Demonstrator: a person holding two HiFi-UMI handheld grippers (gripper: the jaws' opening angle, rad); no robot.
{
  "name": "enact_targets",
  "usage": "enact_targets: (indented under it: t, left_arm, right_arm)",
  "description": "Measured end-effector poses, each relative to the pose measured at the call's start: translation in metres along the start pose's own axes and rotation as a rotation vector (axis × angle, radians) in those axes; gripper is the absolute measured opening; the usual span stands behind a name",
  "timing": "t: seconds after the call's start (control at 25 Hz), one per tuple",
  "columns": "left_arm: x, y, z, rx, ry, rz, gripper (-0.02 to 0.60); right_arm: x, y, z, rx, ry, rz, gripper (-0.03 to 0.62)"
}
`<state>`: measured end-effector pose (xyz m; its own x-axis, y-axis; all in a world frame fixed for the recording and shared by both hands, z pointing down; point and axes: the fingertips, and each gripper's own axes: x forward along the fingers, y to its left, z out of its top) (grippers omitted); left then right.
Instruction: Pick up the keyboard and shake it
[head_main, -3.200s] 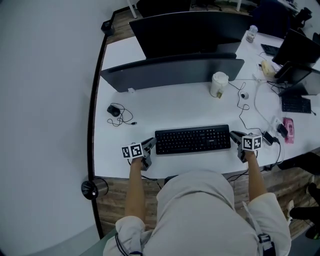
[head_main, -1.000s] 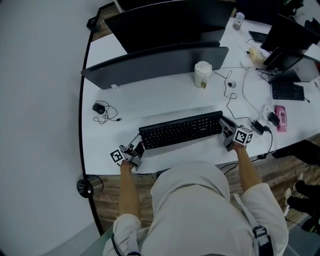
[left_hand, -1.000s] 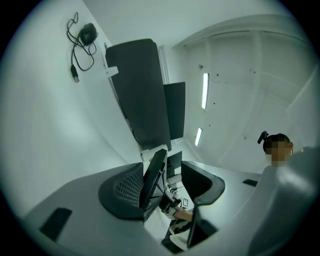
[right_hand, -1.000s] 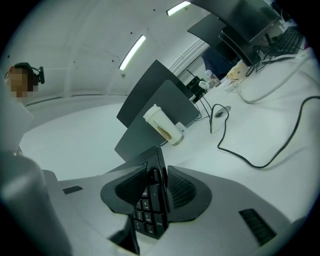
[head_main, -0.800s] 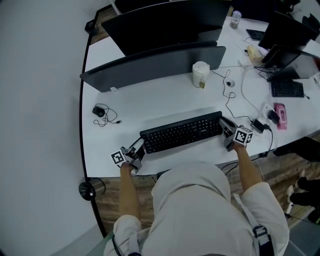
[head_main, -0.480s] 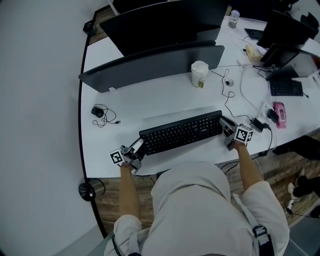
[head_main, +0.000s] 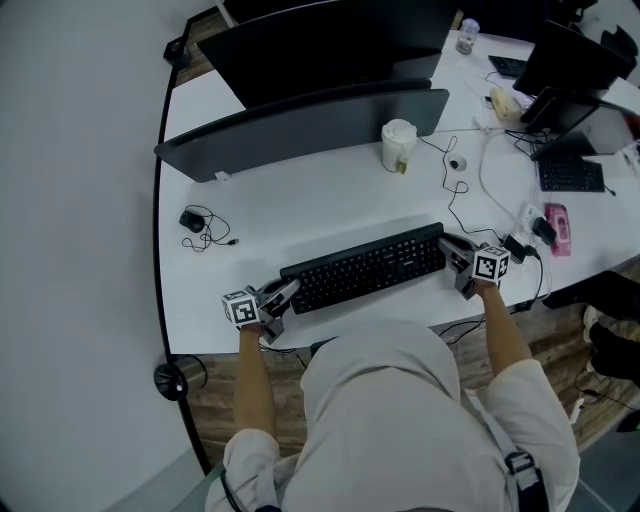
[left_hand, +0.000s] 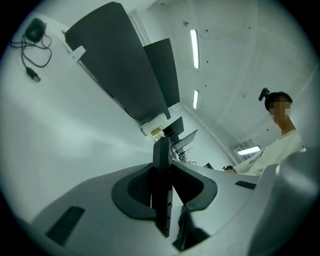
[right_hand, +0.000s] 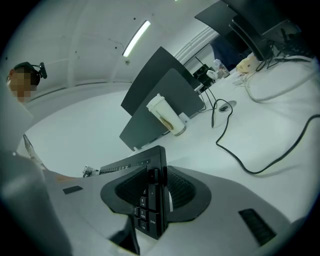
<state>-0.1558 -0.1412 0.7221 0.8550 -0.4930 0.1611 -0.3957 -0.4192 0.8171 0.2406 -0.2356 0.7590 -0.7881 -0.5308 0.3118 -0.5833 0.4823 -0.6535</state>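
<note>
The black keyboard (head_main: 365, 268) lies slantwise on the white desk (head_main: 300, 215), in front of the person. My left gripper (head_main: 285, 293) is at its left end. Its jaws have just been closing, and in the left gripper view the keyboard's end (left_hand: 161, 195) stands edge-on between the pads (left_hand: 135, 192), which press on it. My right gripper (head_main: 452, 250) is shut on the right end. In the right gripper view the keypad keys (right_hand: 149, 202) sit clamped between the dark pads (right_hand: 182, 192).
A curved dark monitor back (head_main: 300, 130) spans the desk behind the keyboard, with a paper cup (head_main: 398, 145) beside it. A small black device with a cable (head_main: 200, 225) lies at the left. Cables (head_main: 470, 200), a pink object (head_main: 556, 228) and a second keyboard (head_main: 570, 175) crowd the right side.
My left gripper has moved right onto the keyboard's left end, rolled, and its jaws have come together on it. The right gripper has kept its hold.
</note>
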Motion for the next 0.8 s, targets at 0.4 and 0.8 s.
enact_targets:
  t: [0.4,0.8]
  left_arm:
    - [-0.002,-0.001,-0.012,0.15,0.076,-0.015,0.109]
    - [0.001,-0.004,-0.011,0.279,0.169,-0.006,0.117]
  right_arm:
    - [0.009,0.018,-0.017,-0.099,0.322,0.185,0.272]
    - [0.021,0.044,-0.034,-0.272,0.604,0.297,0.236]
